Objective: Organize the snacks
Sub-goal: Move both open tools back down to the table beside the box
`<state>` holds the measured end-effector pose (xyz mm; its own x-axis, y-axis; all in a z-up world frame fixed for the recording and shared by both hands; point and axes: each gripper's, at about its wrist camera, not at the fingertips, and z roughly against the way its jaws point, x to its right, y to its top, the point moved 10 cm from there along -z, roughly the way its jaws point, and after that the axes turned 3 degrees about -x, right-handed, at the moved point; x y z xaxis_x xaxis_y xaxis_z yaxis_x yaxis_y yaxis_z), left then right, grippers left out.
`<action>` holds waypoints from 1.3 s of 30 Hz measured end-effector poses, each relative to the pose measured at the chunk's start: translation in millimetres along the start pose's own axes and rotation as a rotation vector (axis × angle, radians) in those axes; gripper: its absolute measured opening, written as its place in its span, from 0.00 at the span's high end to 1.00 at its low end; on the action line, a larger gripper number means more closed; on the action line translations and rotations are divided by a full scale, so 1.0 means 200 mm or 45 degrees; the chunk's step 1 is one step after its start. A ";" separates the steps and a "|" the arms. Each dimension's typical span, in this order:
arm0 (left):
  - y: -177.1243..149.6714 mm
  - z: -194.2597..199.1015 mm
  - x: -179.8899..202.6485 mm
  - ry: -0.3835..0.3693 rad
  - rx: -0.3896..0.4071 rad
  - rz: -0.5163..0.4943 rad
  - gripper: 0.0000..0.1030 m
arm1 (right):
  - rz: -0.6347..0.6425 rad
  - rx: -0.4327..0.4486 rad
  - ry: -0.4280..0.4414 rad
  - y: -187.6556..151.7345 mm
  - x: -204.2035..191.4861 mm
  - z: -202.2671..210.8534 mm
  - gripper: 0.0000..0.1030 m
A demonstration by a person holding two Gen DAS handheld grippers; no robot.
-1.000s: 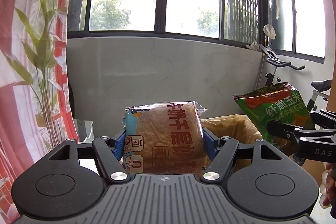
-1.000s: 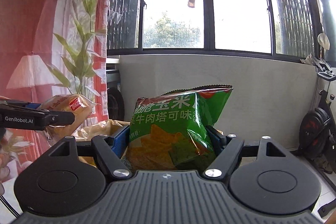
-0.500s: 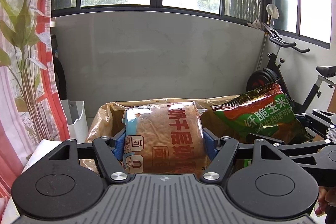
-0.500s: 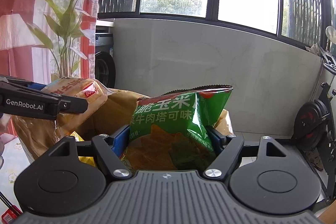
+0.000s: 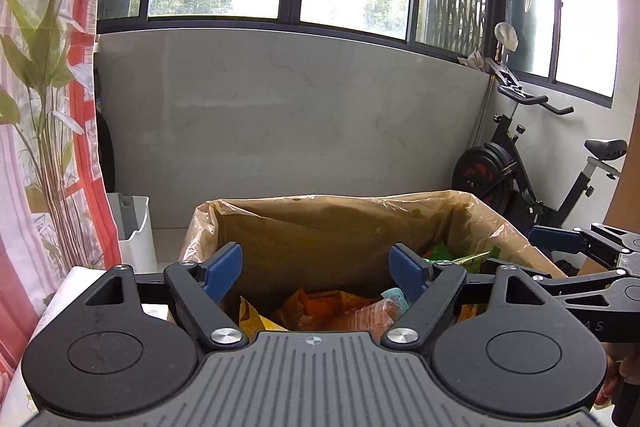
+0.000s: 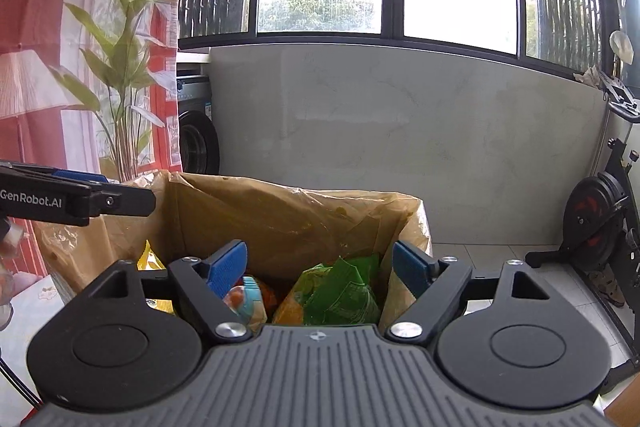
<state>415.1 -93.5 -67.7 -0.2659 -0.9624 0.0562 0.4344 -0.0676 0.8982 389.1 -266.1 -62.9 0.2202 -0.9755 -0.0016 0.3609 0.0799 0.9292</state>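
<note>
Over the brown-lined box (image 5: 344,223), the left gripper (image 5: 316,267) hangs with jaws wide and nothing between them, having just spread further. Below, at six o'clock, lie the orange snack packets (image 5: 320,307). The right gripper (image 6: 320,263) is wide and empty too, its jaws just opened further; the green chip bag (image 6: 340,291) rests in the box beneath it, and a blue-and-orange packet (image 6: 246,295) lies at seven o'clock.

Each camera sits just behind its own claw, facing slightly down into the lined box (image 5: 340,223) at 12 o'clock, close up. Both views share the box (image 6: 280,211), the window and the exercise bike.
</note>
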 end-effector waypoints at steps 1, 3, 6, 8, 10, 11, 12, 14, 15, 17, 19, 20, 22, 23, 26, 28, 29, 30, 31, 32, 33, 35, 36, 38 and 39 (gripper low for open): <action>0.00 0.02 0.00 0.011 0.000 -0.007 0.20 | 0.006 -0.001 0.001 0.00 0.00 0.01 0.20; 0.00 0.05 -0.01 0.028 0.002 -0.019 0.20 | 0.001 -0.003 0.007 -0.01 -0.01 0.04 0.20; -0.01 0.10 -0.04 0.037 0.009 -0.022 0.20 | -0.031 0.000 0.022 -0.02 -0.02 0.08 0.20; -0.01 0.14 -0.04 0.045 0.016 -0.018 0.20 | -0.059 0.006 0.031 -0.04 -0.03 0.12 0.17; -0.02 0.18 -0.04 0.041 0.021 -0.021 0.20 | -0.071 0.008 0.043 -0.05 -0.04 0.16 0.17; -0.03 0.20 -0.04 0.037 0.021 -0.024 0.20 | -0.073 0.010 0.046 -0.06 -0.04 0.18 0.17; -0.04 0.23 -0.04 0.034 0.019 -0.029 0.20 | -0.075 0.013 0.049 -0.07 -0.05 0.20 0.17; -0.08 0.28 -0.04 0.028 0.021 -0.041 0.20 | -0.078 0.024 0.053 -0.10 -0.06 0.24 0.17; -0.10 0.31 -0.04 0.026 0.020 -0.048 0.20 | -0.082 0.030 0.055 -0.11 -0.06 0.26 0.17; -0.14 0.36 -0.06 0.024 0.019 -0.051 0.20 | -0.093 0.044 0.060 -0.14 -0.07 0.31 0.17; -0.20 0.41 -0.08 0.025 0.006 -0.045 0.20 | -0.101 0.058 0.057 -0.18 -0.08 0.35 0.17; -0.23 0.42 -0.10 0.030 -0.002 -0.042 0.20 | -0.105 0.065 0.054 -0.21 -0.08 0.37 0.17; -0.32 0.46 -0.14 0.053 -0.029 -0.033 0.20 | -0.114 0.083 0.046 -0.27 -0.10 0.41 0.17; -0.37 0.47 -0.17 0.066 -0.049 -0.028 0.20 | -0.121 0.085 0.045 -0.31 -0.10 0.42 0.17; -0.52 0.49 -0.25 0.106 -0.117 -0.007 0.20 | -0.157 0.064 0.030 -0.44 -0.12 0.43 0.17; -0.63 0.49 -0.30 0.151 -0.167 0.012 0.20 | -0.198 0.040 0.016 -0.53 -0.13 0.43 0.17; -0.67 0.49 -0.33 0.165 -0.188 0.029 0.20 | -0.234 0.023 0.011 -0.58 -0.12 0.43 0.17; -0.71 0.49 -0.35 0.172 -0.208 0.053 0.20 | -0.263 0.012 0.006 -0.62 -0.12 0.43 0.17; -0.76 0.49 -0.38 0.176 -0.234 0.091 0.20 | -0.301 -0.004 -0.002 -0.66 -0.11 0.44 0.17; -0.80 0.49 -0.40 0.181 -0.252 0.123 0.20 | -0.329 -0.025 -0.010 -0.71 -0.11 0.44 0.17; -0.84 0.49 -0.43 0.191 -0.270 0.157 0.20 | -0.335 -0.042 -0.018 -0.74 -0.10 0.43 0.17; -0.91 0.47 -0.46 0.211 -0.293 0.199 0.20 | -0.326 -0.074 -0.045 -0.81 -0.10 0.44 0.17; -0.94 0.47 -0.47 0.222 -0.305 0.216 0.20 | -0.324 -0.084 -0.051 -0.83 -0.10 0.44 0.17; -1.01 0.45 -0.50 0.241 -0.330 0.252 0.20 | -0.332 -0.110 -0.051 -0.89 -0.10 0.45 0.17; -1.03 0.44 -0.51 0.246 -0.343 0.264 0.20 | -0.332 -0.119 -0.050 -0.91 -0.10 0.45 0.17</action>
<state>277.1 41.7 -220.6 0.0073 -0.9930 0.1183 0.6790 0.0918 0.7284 237.3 -278.8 -198.3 0.0744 -0.9725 -0.2206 0.4834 -0.1583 0.8610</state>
